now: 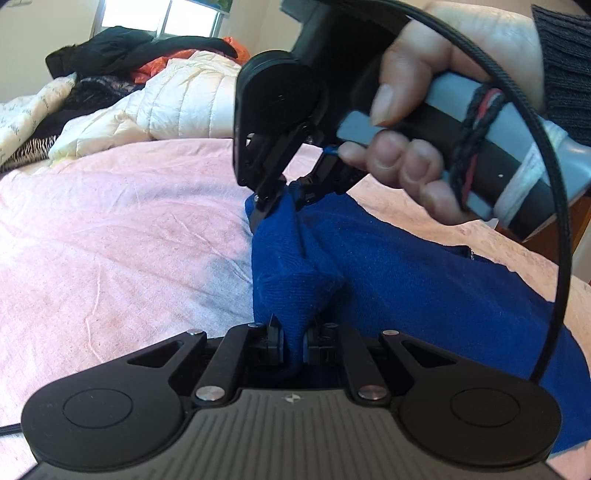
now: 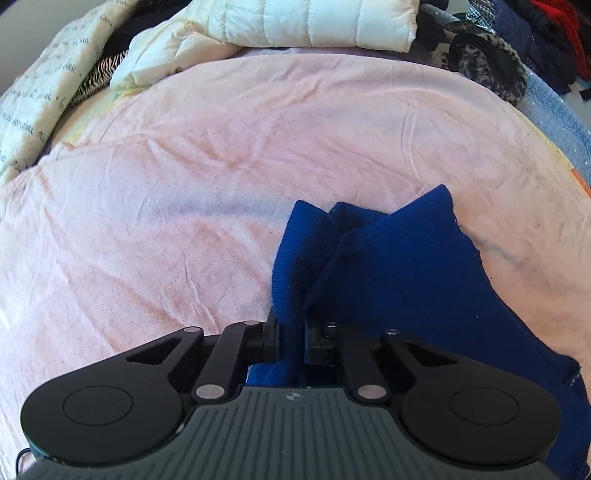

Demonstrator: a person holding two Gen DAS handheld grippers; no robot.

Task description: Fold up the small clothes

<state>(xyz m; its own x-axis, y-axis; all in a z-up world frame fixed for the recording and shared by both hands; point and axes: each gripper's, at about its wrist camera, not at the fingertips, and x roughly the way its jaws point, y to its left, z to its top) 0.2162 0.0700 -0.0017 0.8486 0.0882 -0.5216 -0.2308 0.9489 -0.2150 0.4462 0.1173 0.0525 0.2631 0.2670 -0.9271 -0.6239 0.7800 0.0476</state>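
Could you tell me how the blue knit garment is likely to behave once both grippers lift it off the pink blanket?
The blue knit garment will probably drape limply: it already bunches into soft peaks where the left gripper and right gripper pinch it. It looks light, a thin knit. The ribbed texture likely grips the pads, and may drag on the fuzzy pink blanket.

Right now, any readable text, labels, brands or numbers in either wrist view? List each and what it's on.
No text reads clearly.
Cream quilt: rows of dark printed script, too small and blurred to read.
Left tongs' base: small pale emblem, a symbol, no letters.
Right tongs' base: same emblem, no letters.
Blue garment, pink sheet, white puffer: no print or tag legible.
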